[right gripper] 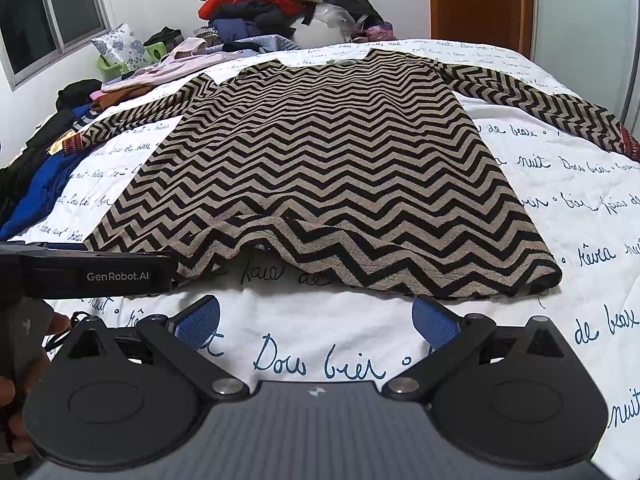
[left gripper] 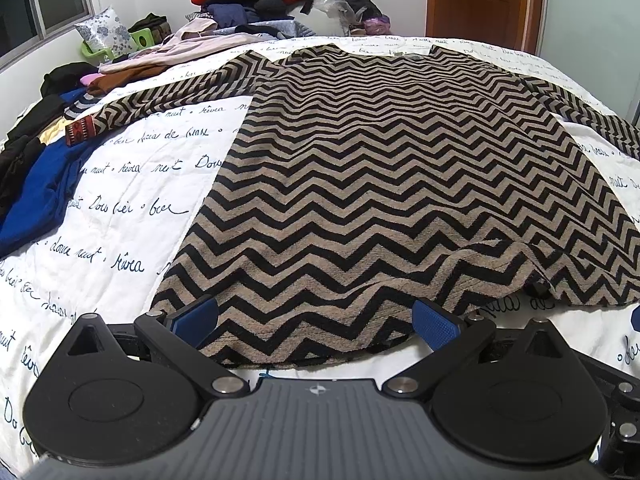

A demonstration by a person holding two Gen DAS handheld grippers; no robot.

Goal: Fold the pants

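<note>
- The tan-and-black zigzag knit garment (right gripper: 320, 168) lies spread flat on the bed with the white quilt printed in blue script (right gripper: 560, 208). Its sleeves reach out to left and right, and its hem is at the near edge.
- It looks more like a long-sleeved top than pants, so folding it leg-style would probably go wrong.
- The near hem is rucked up in the middle. I'd guess a pinch there takes one layer only and drags the cloth crooked.
- The left gripper (left gripper: 316, 324) has its blue-padded fingers (left gripper: 434, 326) spread wide over the near hem. They hold nothing; whether they touch the cloth I cannot tell.
- The right gripper (right gripper: 316, 320) is just as wide open and empty. It hovers over bare quilt, just short of the hem.
- Heaped clothes (right gripper: 264, 4) crowd the far left.
</note>
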